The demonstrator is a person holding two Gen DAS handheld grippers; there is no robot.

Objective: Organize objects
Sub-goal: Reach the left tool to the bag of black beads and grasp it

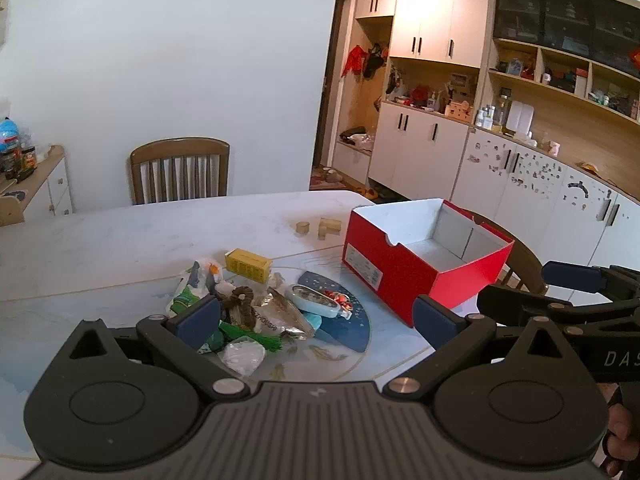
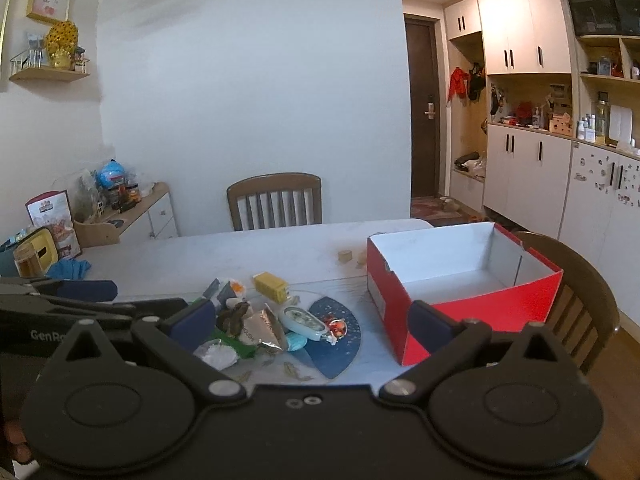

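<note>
A heap of small things lies on the white table point(image 1: 120, 232): a yellow box point(image 1: 248, 265), a pale blue oval case point(image 1: 316, 301), a dark blue fan-shaped card point(image 1: 352, 328), a foil packet point(image 1: 282, 316), green ties point(image 1: 256, 338) and a white lump point(image 1: 243, 356). An empty red shoebox point(image 1: 404, 280) stands to its right. My left gripper point(image 1: 316, 320) hovers open above the heap, nothing between its blue pads. In the right wrist view my right gripper point(image 2: 312, 320) is open too, over the same heap point(image 2: 280, 320), beside the red shoebox point(image 2: 460, 280).
Two small wooden blocks point(image 1: 320, 227) lie behind the shoebox. Wooden chairs stand at the far side point(image 1: 180, 172) and at the right point(image 2: 576, 300) of the table. A low side cabinet point(image 2: 132, 216) with clutter is at the left; white cupboards line the right wall.
</note>
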